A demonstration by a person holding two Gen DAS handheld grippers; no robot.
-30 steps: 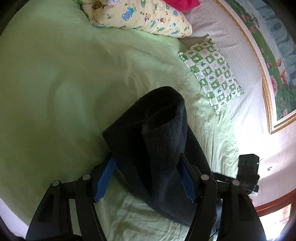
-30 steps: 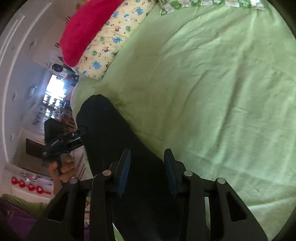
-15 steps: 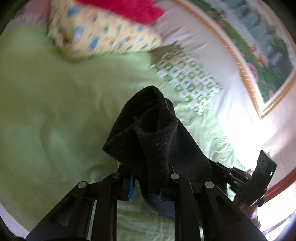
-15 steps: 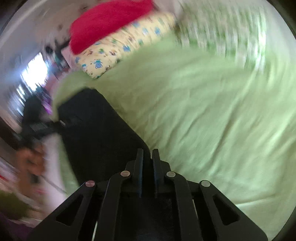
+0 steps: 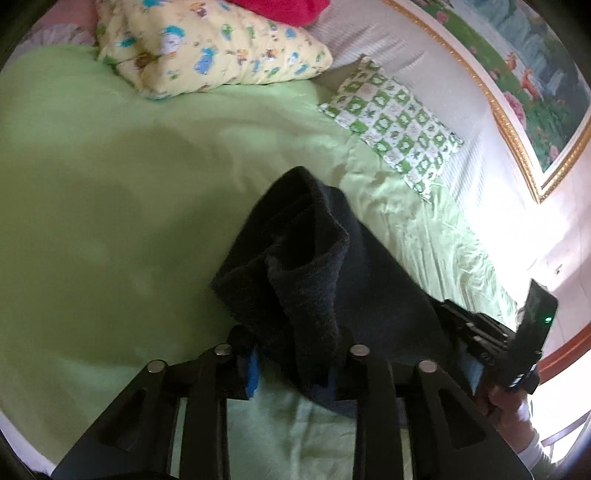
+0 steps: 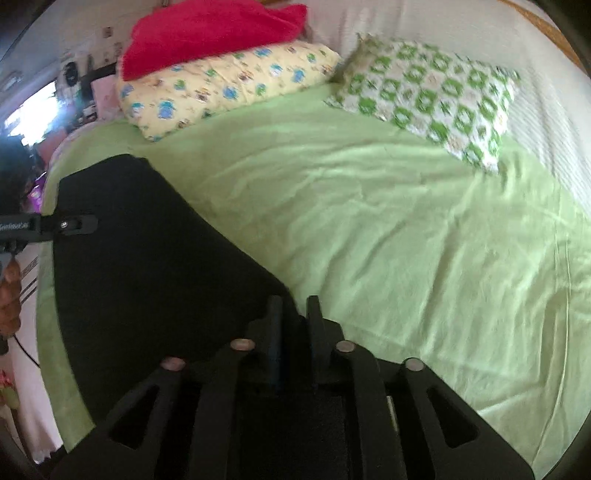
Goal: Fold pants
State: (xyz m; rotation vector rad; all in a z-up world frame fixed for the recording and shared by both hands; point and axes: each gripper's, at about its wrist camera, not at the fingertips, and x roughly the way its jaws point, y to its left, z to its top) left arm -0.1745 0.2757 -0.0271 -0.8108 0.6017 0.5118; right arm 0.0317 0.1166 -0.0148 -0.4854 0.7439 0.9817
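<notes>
The black pants (image 5: 314, 266) lie bunched on the green bed sheet (image 5: 110, 221), with one end humped up in a thick fold. My left gripper (image 5: 291, 363) is shut on the near edge of that fold. In the right wrist view the pants (image 6: 147, 258) spread flat and dark over the left part of the sheet (image 6: 406, 240). My right gripper (image 6: 293, 314) is shut on the pants' near corner. The left gripper (image 6: 79, 223) shows there at the far left edge of the pants, and the right gripper (image 5: 476, 332) shows at the right in the left wrist view.
A yellow cartoon-print pillow (image 5: 207, 48) with a red blanket (image 6: 210, 33) on top lies at the head of the bed. A green-and-white checked pillow (image 5: 395, 118) lies beside it. A gold-framed painting (image 5: 517, 74) hangs on the wall. The bed edge is at the left (image 6: 48, 369).
Both grippers were open around the pants a second ago and have closed on the fabric. Both have since lifted and tilted, bringing the pillows more into view.
</notes>
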